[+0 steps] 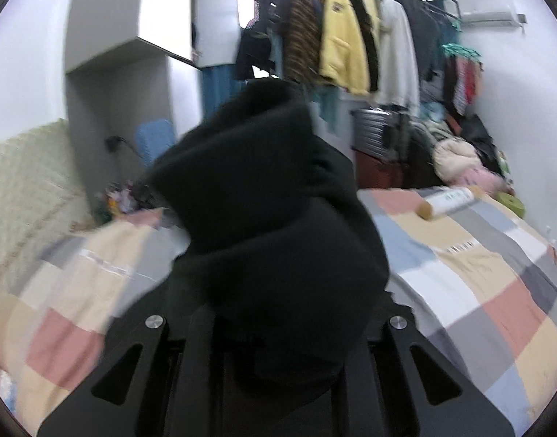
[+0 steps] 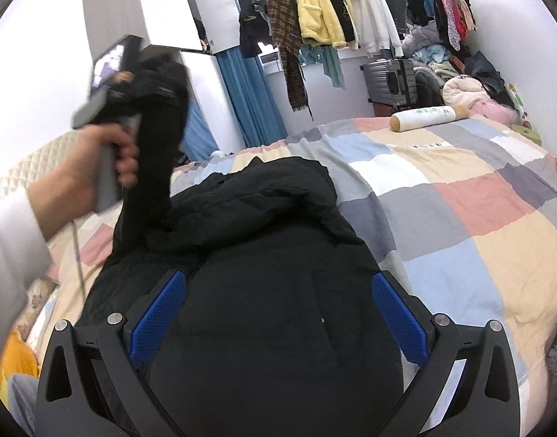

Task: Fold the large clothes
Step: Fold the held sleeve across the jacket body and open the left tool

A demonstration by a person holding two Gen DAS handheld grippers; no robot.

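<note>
While the left gripper (image 2: pixel 147 69) clamps the black jacket (image 2: pixel 278 255), the right gripper (image 2: pixel 278 324) gapes above it.

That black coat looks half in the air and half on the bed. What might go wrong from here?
The left gripper pinches only a bunch of the black coat, lifting one sleeve; heavy cloth like this could slip free.

The right gripper stands open over the coat's body without gripping it, so a pull on the sleeve may drag the whole coat across the checked bedspread and spoil the fold.
</note>
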